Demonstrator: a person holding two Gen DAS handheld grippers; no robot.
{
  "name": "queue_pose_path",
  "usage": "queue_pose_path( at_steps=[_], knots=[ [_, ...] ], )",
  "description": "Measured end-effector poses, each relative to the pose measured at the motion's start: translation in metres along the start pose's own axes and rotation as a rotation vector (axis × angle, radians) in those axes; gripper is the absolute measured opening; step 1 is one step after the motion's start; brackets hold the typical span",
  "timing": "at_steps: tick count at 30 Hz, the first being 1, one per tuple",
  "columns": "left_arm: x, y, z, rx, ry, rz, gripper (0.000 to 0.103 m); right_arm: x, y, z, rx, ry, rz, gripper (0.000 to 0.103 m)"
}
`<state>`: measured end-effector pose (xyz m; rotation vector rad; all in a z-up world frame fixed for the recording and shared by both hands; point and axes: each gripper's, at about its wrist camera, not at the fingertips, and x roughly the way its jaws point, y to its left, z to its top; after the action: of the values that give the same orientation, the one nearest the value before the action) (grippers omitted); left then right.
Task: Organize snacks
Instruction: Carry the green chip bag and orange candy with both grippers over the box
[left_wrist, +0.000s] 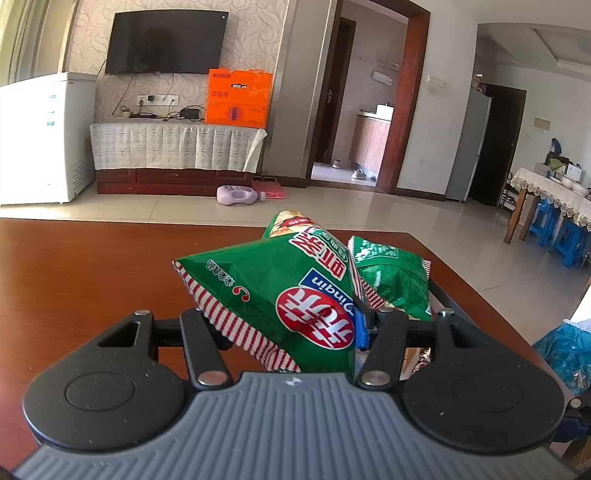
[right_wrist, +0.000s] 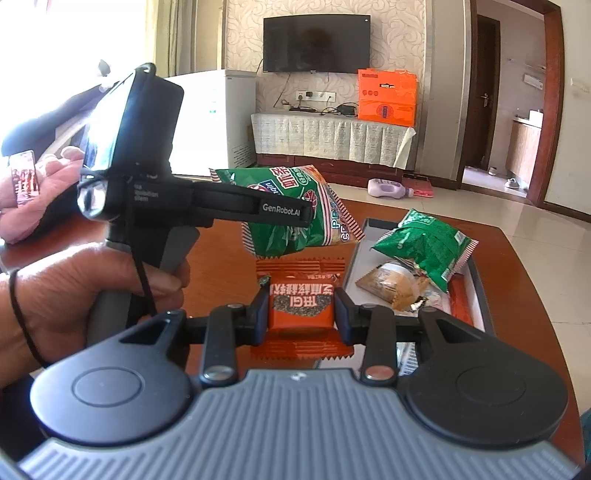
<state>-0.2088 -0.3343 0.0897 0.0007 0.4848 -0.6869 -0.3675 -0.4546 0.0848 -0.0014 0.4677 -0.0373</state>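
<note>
Transport step in hand: both snacks are lifted and headed for the tray. Left hand-held gripper (left_wrist: 291, 325) is clenched on a large green snack bag (left_wrist: 295, 295); its pads pinch the crumpled lower part of the bag, which juts up and forward ahead of the fingers, above the counter (left_wrist: 92, 266). In the right wrist view this bag (right_wrist: 291, 210) hangs clear of the wood, carried left of and beyond the right hand-held gripper. Right hand-held gripper (right_wrist: 301, 310) is grasping a small orange snack packet (right_wrist: 300, 306), gripped across its middle between both pads, crimped ends sticking out fore and aft. Ahead of the right hand-held gripper and to its right sits the tray (right_wrist: 480, 291), already holding a smaller green bag (right_wrist: 424, 247) and a brown-wrapped item (right_wrist: 391, 288) with other small wrappers too jumbled to identify. Judgement: sorting is partway done, two items in transit. Next move calls for carrying each hand-held gripper over the tray's rim, lowering until the snack rests on a free patch, then releasing; the big bag needs the most room and may slide off the pile.
</note>
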Motion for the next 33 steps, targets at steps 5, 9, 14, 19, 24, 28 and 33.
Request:
queue_pose_path(
  at_steps=[5,9,14,19,24,28,33],
  knots=[
    [0.007,-0.011,-0.001,0.008,0.004,-0.018,0.062,-0.004,-0.010,-0.002,0.020,-0.001,-0.026,0.039],
    [0.014,-0.022,-0.004,0.017,0.013,-0.034,0.062,-0.004,-0.016,-0.003,0.033,-0.004,-0.045,0.039],
    [0.026,-0.035,-0.008,0.041,0.027,-0.049,0.062,-0.004,-0.025,-0.004,0.047,-0.005,-0.073,0.039],
    [0.039,-0.041,-0.010,0.051,0.037,-0.059,0.062,0.001,-0.038,-0.004,0.065,-0.002,-0.114,0.039],
    [0.052,-0.047,-0.010,0.051,0.041,-0.067,0.062,0.006,-0.047,-0.004,0.070,0.011,-0.138,0.039],
    [0.060,-0.047,-0.012,0.063,0.049,-0.080,0.062,0.009,-0.054,-0.005,0.076,0.022,-0.147,0.039],
    [0.072,-0.052,-0.011,0.081,0.061,-0.096,0.062,0.009,-0.060,-0.008,0.090,0.037,-0.160,0.039]
  ],
)
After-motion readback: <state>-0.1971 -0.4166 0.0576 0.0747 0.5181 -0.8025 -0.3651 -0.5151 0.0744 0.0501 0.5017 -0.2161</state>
